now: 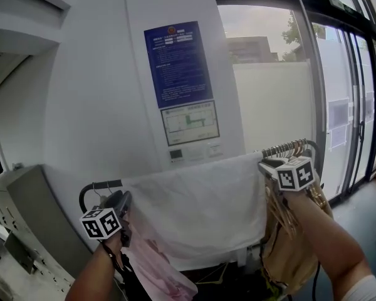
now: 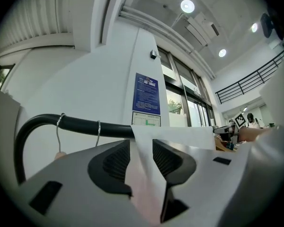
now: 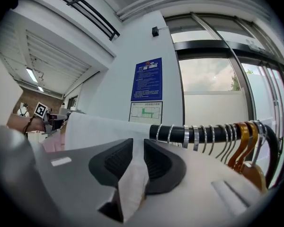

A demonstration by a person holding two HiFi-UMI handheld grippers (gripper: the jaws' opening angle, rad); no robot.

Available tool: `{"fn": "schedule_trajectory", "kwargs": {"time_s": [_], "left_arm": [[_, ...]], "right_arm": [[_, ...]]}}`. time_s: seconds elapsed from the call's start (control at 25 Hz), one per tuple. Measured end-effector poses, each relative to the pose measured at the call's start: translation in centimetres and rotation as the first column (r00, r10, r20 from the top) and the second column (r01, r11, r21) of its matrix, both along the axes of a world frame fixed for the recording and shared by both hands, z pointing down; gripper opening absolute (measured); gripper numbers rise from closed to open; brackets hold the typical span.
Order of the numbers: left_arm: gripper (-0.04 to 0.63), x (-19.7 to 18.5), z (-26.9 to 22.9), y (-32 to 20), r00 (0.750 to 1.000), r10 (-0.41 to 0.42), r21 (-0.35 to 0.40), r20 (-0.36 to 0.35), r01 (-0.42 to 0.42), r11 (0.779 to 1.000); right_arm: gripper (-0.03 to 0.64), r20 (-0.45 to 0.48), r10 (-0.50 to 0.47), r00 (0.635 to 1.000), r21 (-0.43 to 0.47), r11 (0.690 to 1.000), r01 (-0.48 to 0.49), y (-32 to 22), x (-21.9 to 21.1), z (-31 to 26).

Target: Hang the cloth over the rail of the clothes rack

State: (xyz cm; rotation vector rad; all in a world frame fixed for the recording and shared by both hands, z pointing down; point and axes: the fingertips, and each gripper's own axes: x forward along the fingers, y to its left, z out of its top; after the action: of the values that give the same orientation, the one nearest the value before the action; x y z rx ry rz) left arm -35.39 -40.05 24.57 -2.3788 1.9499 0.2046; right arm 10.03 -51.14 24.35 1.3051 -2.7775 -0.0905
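Jaws of left claw parted, ribbed black pads flanking thin white cloth without squeezing it. Right claw pinches cloth's other end. Cloth draped smooth over round black rail between both claws. Beyond right claw: metal hooks, wooden hangers. Below left claw: pink garment. Behind rail: blue notice, print unreadable.

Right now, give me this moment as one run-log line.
cloth: draped over rail | left tongs: open, cloth between | right tongs: shut on cloth
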Motion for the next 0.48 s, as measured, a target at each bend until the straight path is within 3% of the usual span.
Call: {"fn": "schedule_trajectory", "kwargs": {"time_s": [0.24, 0.48], "left_arm": [[0.146, 0.2, 0.3, -1.6, 0.997, 0.071, -0.023, 0.024, -0.071, 0.997], [0.149, 2.1, 1.1, -2.8, 0.992, 0.118, -0.092, 0.054, -0.112, 0.989]], "right_arm": [[0.094, 0.009, 0.056, 0.998, -0.034, 0.998, -0.055, -1.3, -0.1, 1.5], [0.094, 0.014, 0.044, 0.999, -0.029, 0.999, -0.044, -1.7, -0.8, 1.4]]}}
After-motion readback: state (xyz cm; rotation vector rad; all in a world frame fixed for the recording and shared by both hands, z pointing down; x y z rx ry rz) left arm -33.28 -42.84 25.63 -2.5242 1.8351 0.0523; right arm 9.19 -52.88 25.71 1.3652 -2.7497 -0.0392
